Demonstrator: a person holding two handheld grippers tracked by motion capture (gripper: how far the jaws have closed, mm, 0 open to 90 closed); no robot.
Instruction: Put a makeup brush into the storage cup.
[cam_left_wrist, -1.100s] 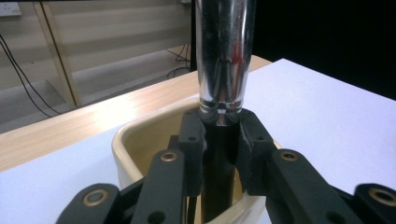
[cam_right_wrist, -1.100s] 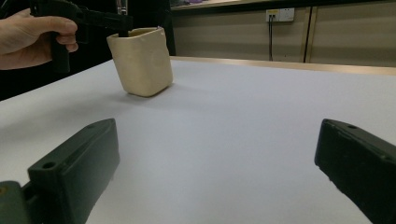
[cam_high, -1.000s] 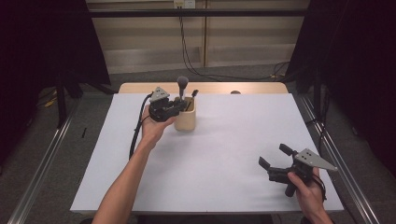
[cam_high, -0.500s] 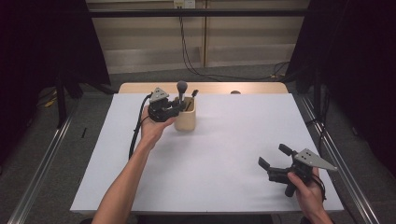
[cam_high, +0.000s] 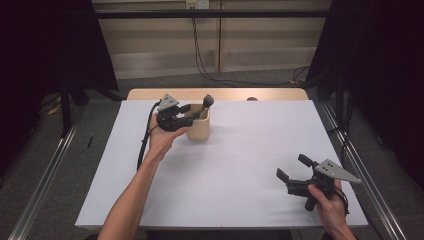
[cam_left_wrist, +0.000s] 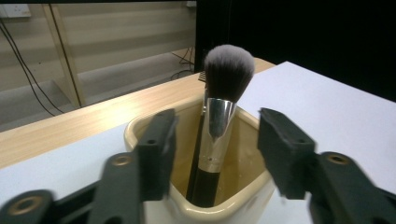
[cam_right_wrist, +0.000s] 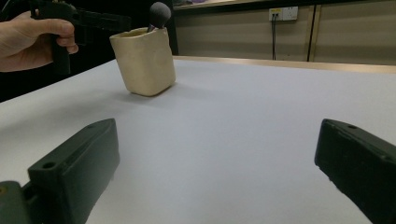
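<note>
The left gripper (cam_left_wrist: 212, 154) has just been opening its jaws, and they now stand apart on each side of the makeup brush (cam_left_wrist: 219, 121) without touching it. The brush stands in the cream cup (cam_left_wrist: 154, 126) right in front. It looks light and stiff, with a soft, fluffy top. Grab its shiny neck. The right gripper (cam_high: 295, 170), far away, is wide open with nothing in it.

High view overhead, far; gripper views low, near; all share cup (cam_high: 198, 128).
</note>
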